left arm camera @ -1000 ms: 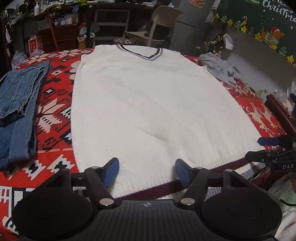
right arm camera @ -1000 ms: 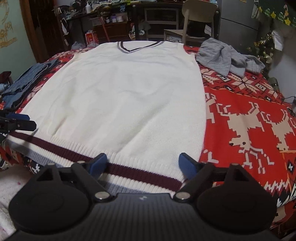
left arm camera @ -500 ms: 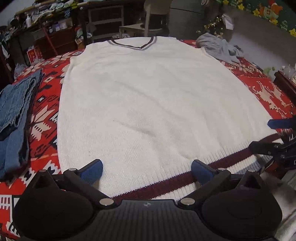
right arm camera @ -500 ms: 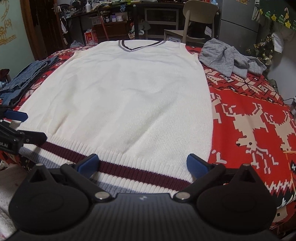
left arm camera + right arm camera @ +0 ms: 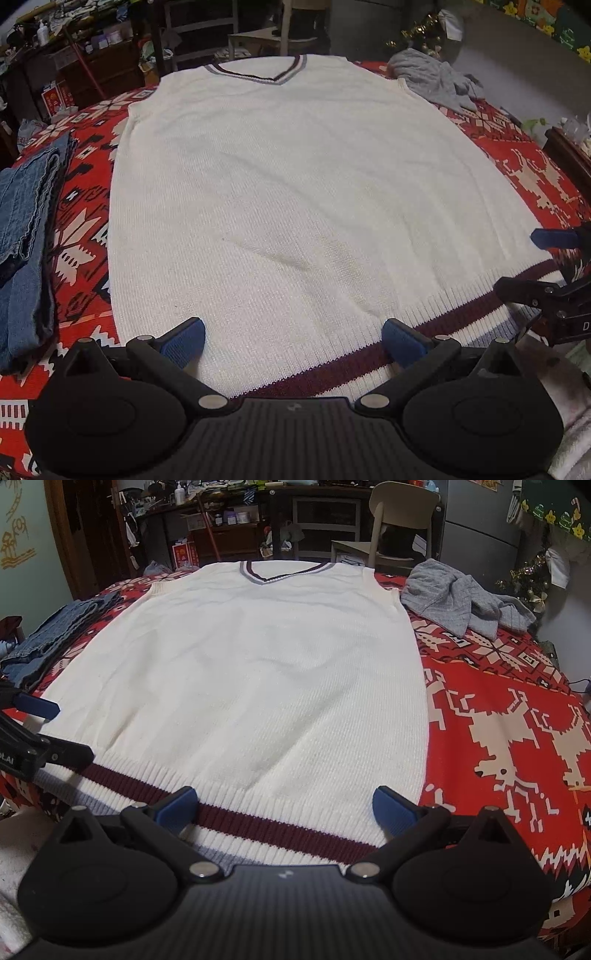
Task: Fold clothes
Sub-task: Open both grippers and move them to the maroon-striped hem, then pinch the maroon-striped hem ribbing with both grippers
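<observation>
Since it is a knit, the white vest [image 5: 295, 206] will likely handle soft, limp and light, stretching and sagging wherever it is lifted, so the firmer ribbed hem [image 5: 461, 314] with its maroon stripe looks the best place to take hold, near each lower corner. It lies spread flat, front up, down the middle of the bed [image 5: 498, 709], V-neck toward the far edge and hem at the near edge. At the left edge lie folded jeans [image 5: 26, 229]. Over the hem's left part the left gripper [image 5: 293, 338] hovers, jaws wide and holding nothing. Over the hem's right corner the right gripper [image 5: 284, 806] does likewise, jaws wide. A grey garment [image 5: 454, 598] sits crumpled at the far right corner.
</observation>
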### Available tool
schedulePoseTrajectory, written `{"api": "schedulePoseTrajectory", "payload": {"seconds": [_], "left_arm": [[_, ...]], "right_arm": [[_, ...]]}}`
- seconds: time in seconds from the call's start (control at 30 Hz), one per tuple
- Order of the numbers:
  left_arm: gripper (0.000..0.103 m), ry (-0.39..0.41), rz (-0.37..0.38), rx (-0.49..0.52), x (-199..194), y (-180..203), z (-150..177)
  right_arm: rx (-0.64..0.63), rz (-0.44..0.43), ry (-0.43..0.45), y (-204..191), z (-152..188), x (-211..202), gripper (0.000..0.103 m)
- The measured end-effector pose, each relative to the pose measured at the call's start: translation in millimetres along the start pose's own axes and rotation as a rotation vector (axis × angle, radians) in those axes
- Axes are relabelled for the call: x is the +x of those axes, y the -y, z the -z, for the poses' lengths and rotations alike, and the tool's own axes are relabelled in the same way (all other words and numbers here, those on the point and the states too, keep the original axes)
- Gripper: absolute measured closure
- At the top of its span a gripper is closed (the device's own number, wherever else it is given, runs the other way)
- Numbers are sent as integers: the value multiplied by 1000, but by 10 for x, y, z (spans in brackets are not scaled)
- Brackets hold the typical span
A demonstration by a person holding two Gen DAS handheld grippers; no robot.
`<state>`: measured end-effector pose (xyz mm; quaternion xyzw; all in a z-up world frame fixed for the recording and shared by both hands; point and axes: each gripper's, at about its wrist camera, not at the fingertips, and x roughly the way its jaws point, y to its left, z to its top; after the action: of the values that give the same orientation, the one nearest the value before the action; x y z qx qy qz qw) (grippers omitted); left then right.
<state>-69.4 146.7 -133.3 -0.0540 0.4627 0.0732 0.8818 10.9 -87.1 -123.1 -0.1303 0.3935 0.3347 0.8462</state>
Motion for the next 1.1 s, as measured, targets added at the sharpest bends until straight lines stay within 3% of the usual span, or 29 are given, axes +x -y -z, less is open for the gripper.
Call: {"api": "schedulePoseTrajectory", "payload": {"seconds": [0.2,0.23,0.43,0.6,0.73,0.87,0.97,1.1], "left_arm": [[1,0,-15,-38,-9,-12,-14],[6,-1,-19,-51,-19,-29,-24],[14,40,-24,-136,-240,-246,-50],[26,68,37,-272,-479,-621,52],[44,43,69,-382,-490,-887,206],[51,30,155,-448,-505,-989,338],[52,26,246,-474,-518,-996,419],[57,-10,262,-463,-462,-932,443]], "right_arm": [[22,3,-55,14,-88,14,1],[28,0,-55,22,-96,6,1],[24,49,-2,57,-145,-210,2],[102,30,24,264,-187,-473,16],[131,18,-4,360,-155,-514,37],[193,-12,-44,449,-72,-505,56],[234,-37,-61,500,9,-508,60],[255,-60,-68,535,88,-530,62]]}}
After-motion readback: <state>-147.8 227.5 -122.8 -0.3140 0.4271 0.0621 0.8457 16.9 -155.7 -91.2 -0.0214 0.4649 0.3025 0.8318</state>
